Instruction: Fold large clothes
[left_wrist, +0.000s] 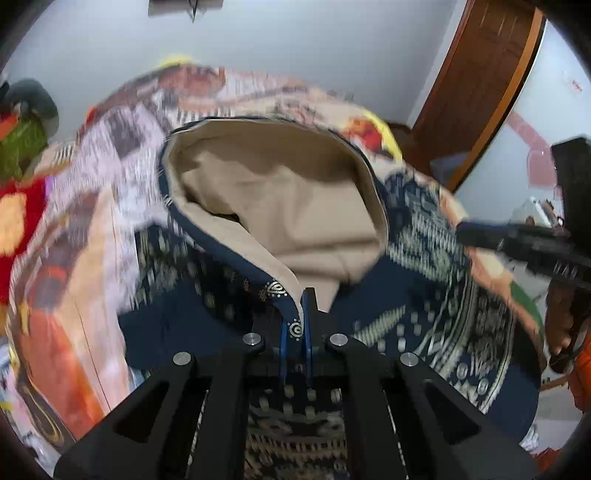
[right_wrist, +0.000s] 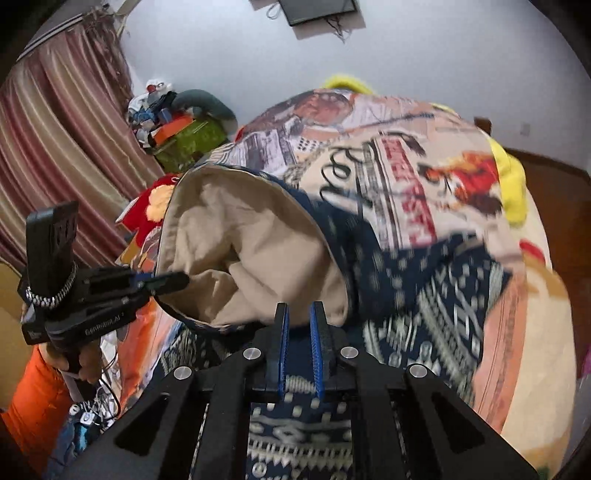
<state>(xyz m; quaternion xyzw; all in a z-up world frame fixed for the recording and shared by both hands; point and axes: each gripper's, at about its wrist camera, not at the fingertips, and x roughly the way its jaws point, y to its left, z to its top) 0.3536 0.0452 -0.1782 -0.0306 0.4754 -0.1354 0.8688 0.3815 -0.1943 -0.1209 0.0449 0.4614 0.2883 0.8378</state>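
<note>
Garment (left_wrist: 192, 280), navy-patterned with a tan lining, hangs lifted over the printed bedspread (left_wrist: 92, 221), its opening edge pinched in the closed jaws of the left gripper (left_wrist: 301, 314) at frame centre, the right gripper (right_wrist: 299, 325) clamping patterned cloth alongside, free bed beyond toward the upper frame

garment (left_wrist: 424, 295) on bedspread (left_wrist: 92, 221) (bed), wall (left_wrist: 295, 44) behind
</note>
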